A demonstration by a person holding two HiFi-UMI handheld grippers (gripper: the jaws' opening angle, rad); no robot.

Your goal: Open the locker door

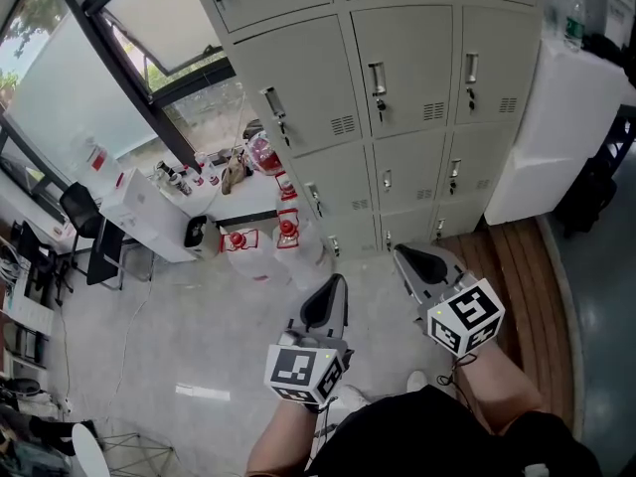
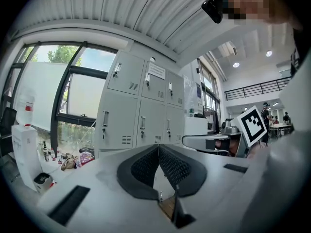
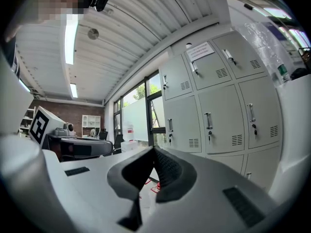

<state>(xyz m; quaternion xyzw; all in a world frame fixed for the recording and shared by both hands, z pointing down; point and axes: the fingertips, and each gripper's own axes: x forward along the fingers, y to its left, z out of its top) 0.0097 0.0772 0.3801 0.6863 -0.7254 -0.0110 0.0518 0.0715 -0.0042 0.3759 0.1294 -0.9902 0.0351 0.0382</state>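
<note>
Jaws of left gripper and right gripper were closed, tips together, nothing between them. The lockers stood ahead of both grippers, well apart, untouched, all visibly shut.

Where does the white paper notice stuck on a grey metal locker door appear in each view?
Head view: not in it; the picture's upper edge cuts through the top row of the grey metal locker bank.
Left gripper view: the white paper notice sits above centre, in the top row's middle column.
Right gripper view: the notice is at upper right, tilted.
Shared landmark: that locker bank, in all three views.
</note>
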